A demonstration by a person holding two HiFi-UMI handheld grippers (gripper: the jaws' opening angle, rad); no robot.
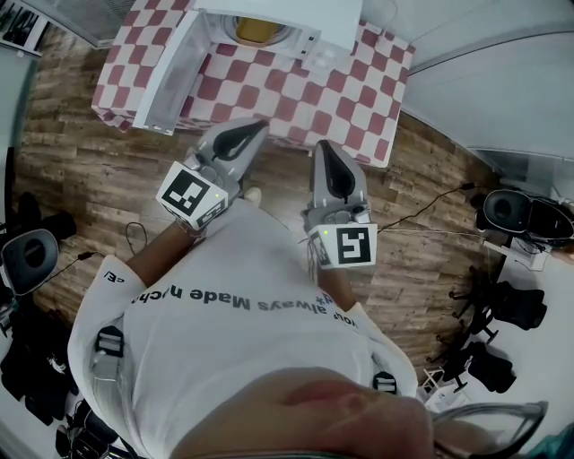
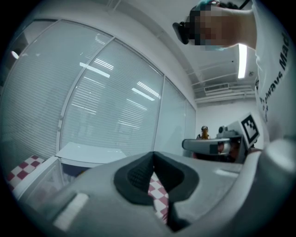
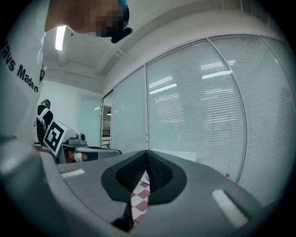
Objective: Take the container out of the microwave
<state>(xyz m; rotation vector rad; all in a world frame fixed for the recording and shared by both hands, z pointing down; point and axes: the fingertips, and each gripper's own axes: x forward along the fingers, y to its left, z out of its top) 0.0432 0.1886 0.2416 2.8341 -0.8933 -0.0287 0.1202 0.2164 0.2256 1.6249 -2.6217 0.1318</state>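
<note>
In the head view a white microwave (image 1: 300, 20) stands on a table with a red-and-white checked cloth (image 1: 345, 99). Its door (image 1: 169, 73) is swung open to the left. A yellow container (image 1: 256, 30) shows inside the cavity. My left gripper (image 1: 260, 127) and right gripper (image 1: 320, 148) are held side by side in front of the table's near edge, short of the microwave. Both are shut with nothing between the jaws. The left gripper view shows its closed jaw tips (image 2: 154, 156) with checked cloth beyond; the right gripper view shows its closed tips (image 3: 147, 155) likewise.
A wood-pattern floor (image 1: 81, 170) lies around the table. Office chairs (image 1: 27, 255) stand at the left and equipment with a cable (image 1: 516, 211) at the right. Glass walls with blinds (image 2: 106, 92) stand behind the table.
</note>
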